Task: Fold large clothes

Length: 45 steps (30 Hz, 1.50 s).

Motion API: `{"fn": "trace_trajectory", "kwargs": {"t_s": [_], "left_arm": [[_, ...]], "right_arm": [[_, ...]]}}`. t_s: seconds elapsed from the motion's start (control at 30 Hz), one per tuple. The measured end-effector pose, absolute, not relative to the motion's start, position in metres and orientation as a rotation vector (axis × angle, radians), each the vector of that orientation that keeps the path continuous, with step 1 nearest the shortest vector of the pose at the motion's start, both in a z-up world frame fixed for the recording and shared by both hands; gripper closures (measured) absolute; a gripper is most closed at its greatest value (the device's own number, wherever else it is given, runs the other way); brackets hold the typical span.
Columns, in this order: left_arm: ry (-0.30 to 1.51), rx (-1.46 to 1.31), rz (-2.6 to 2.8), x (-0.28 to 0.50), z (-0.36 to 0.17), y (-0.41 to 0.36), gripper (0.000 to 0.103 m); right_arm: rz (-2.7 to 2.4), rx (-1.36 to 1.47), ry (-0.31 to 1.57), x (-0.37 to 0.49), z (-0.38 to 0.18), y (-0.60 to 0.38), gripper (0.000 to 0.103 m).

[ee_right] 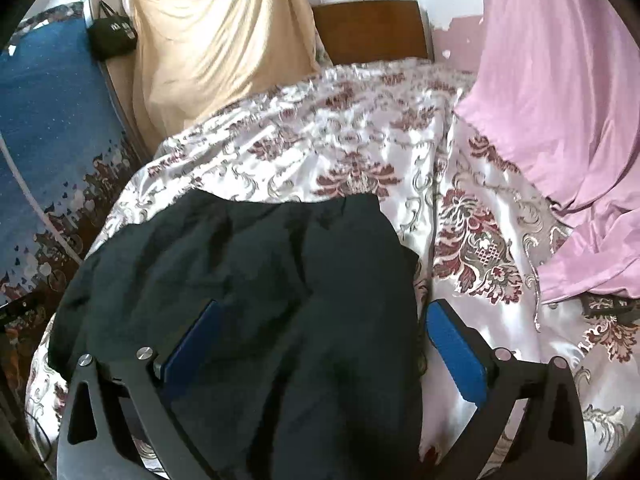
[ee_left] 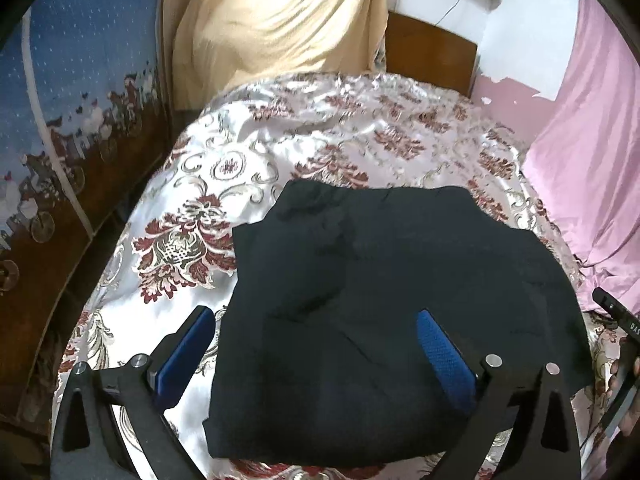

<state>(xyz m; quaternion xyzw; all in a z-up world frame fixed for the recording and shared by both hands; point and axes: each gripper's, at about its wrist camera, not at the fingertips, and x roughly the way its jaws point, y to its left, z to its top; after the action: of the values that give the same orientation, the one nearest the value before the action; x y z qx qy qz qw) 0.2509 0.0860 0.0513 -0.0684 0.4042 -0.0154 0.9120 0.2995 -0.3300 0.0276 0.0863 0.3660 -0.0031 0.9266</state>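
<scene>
A dark navy garment [ee_left: 384,304] lies folded in a rough rectangle on the floral satin bedspread [ee_left: 208,152]. My left gripper [ee_left: 316,320] hovers over the garment's near left edge, its blue pads [ee_left: 444,356] wide apart and nothing between them. In the right wrist view the same garment [ee_right: 248,280] fills the lower middle. My right gripper [ee_right: 324,312] stands open above the garment's near right edge, one blue pad [ee_right: 456,344] over the bedspread [ee_right: 360,132]. The garment rests free of both grippers.
A pink cloth [ee_right: 560,120] drapes over the bed's right side, a beige cloth [ee_right: 216,48] hangs at the back. A wooden headboard [ee_right: 368,28] stands behind. A blue patterned cabinet front [ee_left: 72,92] runs along the left. A black bag [ee_right: 112,36] hangs at far left.
</scene>
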Motion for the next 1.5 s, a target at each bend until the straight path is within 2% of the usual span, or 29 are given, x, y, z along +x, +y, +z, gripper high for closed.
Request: {"fn": "trace_trajectory", "kwargs": {"t_s": [0.83,1.5], "left_arm": [[0.545,-0.052,-0.017,0.123,0.090,0.038,0.000],[0.387,0.029,0.003,0.047,0.079,0.023,0.000]], "right_arm": [[-0.011,0.086,0.441,0.147,0.079,-0.254,0.002],[-0.027,0.100,0.350,0.071,0.076,-0.221,0.002]]}}
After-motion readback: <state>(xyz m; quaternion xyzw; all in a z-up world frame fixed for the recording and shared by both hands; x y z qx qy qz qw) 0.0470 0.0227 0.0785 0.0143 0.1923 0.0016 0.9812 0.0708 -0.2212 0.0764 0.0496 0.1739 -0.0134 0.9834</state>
